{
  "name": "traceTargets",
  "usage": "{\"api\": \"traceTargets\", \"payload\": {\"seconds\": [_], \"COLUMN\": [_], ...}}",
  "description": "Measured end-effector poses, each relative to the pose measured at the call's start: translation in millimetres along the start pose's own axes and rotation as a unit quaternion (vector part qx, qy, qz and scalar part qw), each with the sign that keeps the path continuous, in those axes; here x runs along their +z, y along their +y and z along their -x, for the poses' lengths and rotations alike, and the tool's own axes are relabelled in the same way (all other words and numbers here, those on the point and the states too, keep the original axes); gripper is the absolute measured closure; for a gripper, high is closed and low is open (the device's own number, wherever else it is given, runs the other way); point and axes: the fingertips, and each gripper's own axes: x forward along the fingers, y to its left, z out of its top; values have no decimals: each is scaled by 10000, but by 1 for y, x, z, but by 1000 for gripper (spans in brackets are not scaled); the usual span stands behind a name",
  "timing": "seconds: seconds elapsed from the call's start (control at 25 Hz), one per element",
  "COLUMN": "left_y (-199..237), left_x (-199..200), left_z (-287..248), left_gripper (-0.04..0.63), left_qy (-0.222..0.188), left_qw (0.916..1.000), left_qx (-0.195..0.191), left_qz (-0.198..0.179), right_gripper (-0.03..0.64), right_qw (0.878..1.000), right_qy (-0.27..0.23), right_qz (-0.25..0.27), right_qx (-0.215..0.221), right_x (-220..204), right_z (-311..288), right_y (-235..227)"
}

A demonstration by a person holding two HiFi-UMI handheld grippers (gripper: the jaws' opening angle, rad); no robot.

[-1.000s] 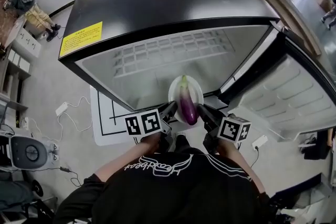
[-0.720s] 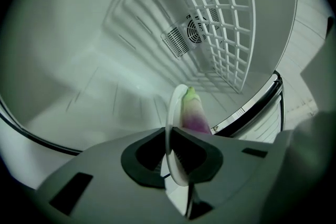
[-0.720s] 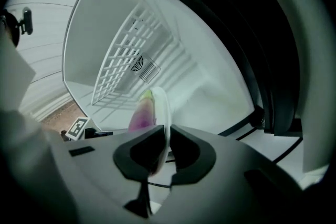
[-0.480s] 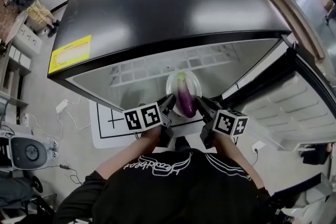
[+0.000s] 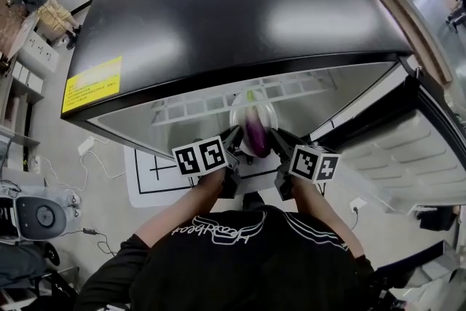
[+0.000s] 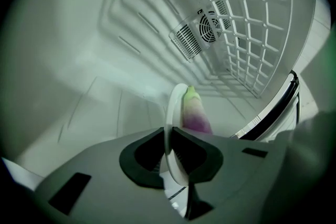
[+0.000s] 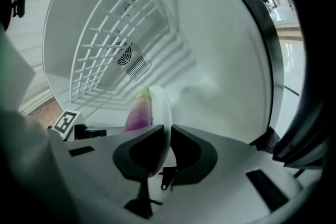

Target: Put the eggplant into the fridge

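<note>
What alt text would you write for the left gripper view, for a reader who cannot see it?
The left gripper is clamped on the rim of a white plate, seen edge-on, that carries a purple eggplant. Behind it is the pale inside of the fridge, with a wire shelf and a round fan vent.

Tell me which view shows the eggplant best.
The head view: the eggplant lies in plain sight from above on the white plate. Both gripper views see the plate edge-on, so only the eggplant's green tip and some purple show.
</note>
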Motion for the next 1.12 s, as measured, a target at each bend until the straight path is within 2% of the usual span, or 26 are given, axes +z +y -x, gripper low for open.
{"api": "traceTargets", "payload": {"seconds": [0.32, 0.72, 1.12], "left_y": [13, 22, 30], "left_x": [8, 14, 12], "left_z": [-16, -29, -37], "left_gripper": [568, 561, 554], "left_qy": [101, 191, 470], "left_qw": [9997, 9990, 9961], "left_qx": [221, 357, 741], "left_qz": [-99, -162, -3], "right_gripper": [589, 586, 581], "right_qw": [9996, 9977, 9954], "right_qy": [167, 348, 729], "right_qz": [1, 281, 152], "right_qx": [-242, -510, -595], "right_x": [3, 6, 6], "right_z": [-19, -33, -41], "right_y": [-12, -23, -28]}}
